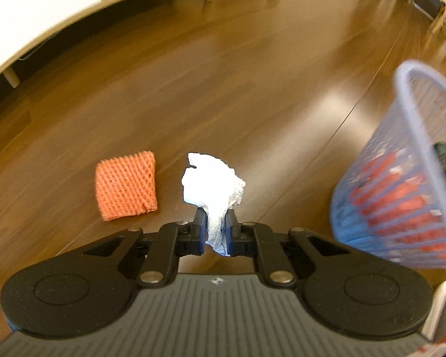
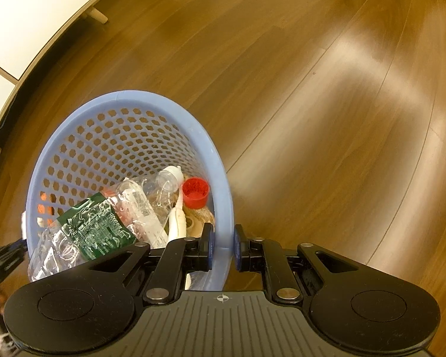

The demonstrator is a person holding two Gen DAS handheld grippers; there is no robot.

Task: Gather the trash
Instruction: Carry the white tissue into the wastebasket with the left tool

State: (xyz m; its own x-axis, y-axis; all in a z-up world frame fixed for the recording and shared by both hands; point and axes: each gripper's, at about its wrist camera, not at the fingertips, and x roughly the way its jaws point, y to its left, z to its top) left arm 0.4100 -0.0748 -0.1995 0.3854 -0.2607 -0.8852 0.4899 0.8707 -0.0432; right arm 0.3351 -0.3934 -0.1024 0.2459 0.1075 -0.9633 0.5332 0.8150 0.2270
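While the left gripper (image 1: 216,226) pinches a crumpled white tissue (image 1: 212,181) between its two blue-padded fingers, most of the wad sticks out ahead of the fingertips and a small tail of it hangs down behind them, above the brown wooden floor (image 1: 223,74). Just to the left of that gripper and a little ahead, an orange foam net sleeve (image 1: 125,186) lies flat on the floor, apart from the tissue. To its right stands the blue mesh basket (image 1: 407,95), blurred in this view, with red and green shapes showing through its wall. Far ahead and to the left, a pale cabinet (image 1: 44,9) on short legs runs along the edge of the room. In the right wrist view, the right gripper (image 2: 222,247) is clamped on the basket's near rim (image 2: 223,208), one finger inside the wall and the other outside. Ahead and to the left of that gripper, the basket holds a heap of trash: a crushed clear plastic bottle (image 2: 139,205) with a white cap, a green printed wrapper (image 2: 95,227), a small red cup (image 2: 195,192) and a white tube-like piece (image 2: 177,223). At the lower left edge of the same view, part of the other gripper shows as a dark blur.
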